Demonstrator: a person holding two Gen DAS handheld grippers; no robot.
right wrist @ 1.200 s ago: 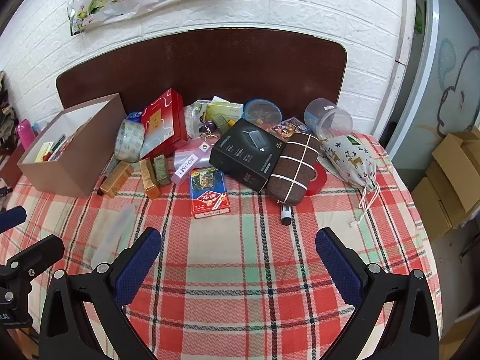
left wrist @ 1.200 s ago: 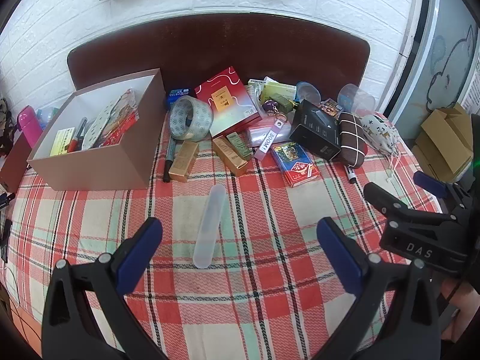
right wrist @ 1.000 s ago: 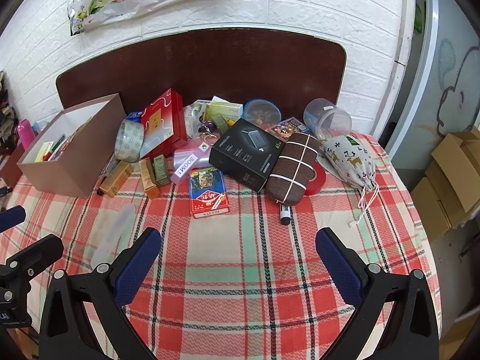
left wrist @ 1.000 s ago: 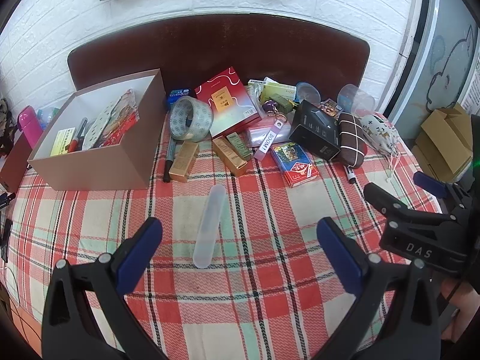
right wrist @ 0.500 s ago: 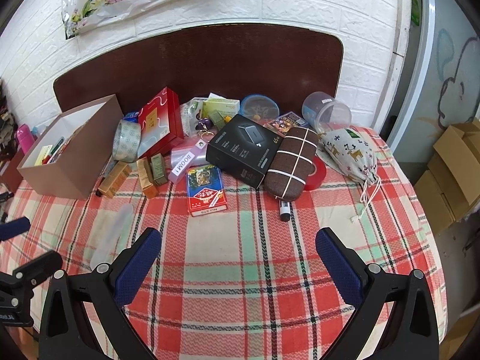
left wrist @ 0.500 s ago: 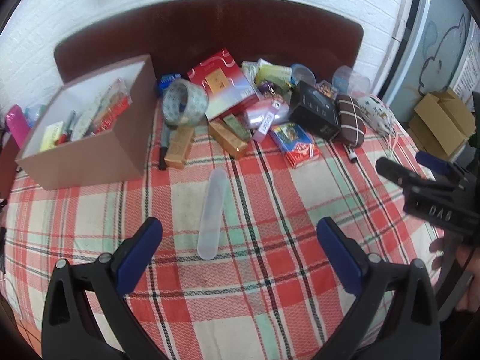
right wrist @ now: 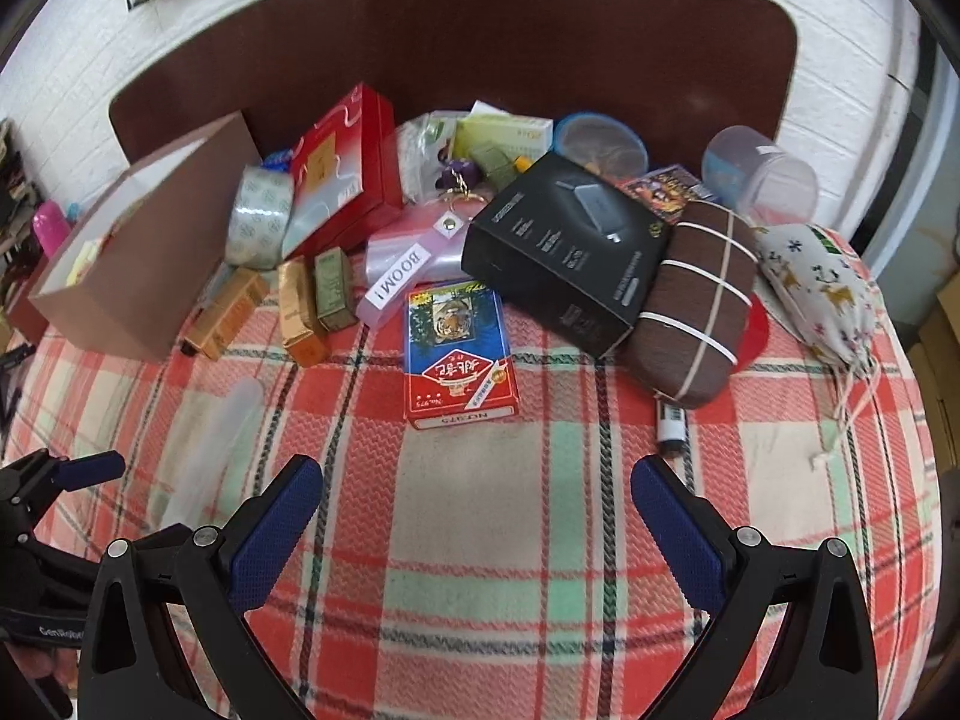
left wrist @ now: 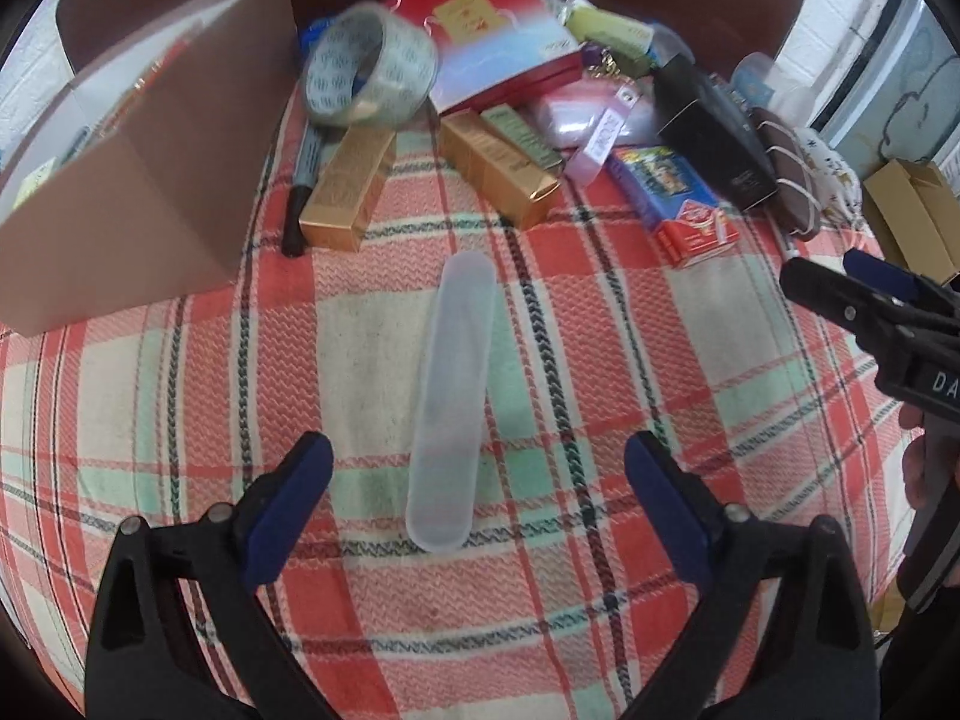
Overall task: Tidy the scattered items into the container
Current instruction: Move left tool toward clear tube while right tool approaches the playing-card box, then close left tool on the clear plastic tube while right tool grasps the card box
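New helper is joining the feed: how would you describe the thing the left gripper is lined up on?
Start at the brown box on the checked cloth. In front of the clutter lies a long frosted plastic case, alone. It is the only see-through, unprinted item.

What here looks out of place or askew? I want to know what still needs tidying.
The frosted plastic case lies alone on the plaid cloth, apart from the pile. The tape roll stands on edge, leaning by the cardboard box. The red gift box is propped at a tilt.

box (left wrist: 138,138) interior blurred, unreadable
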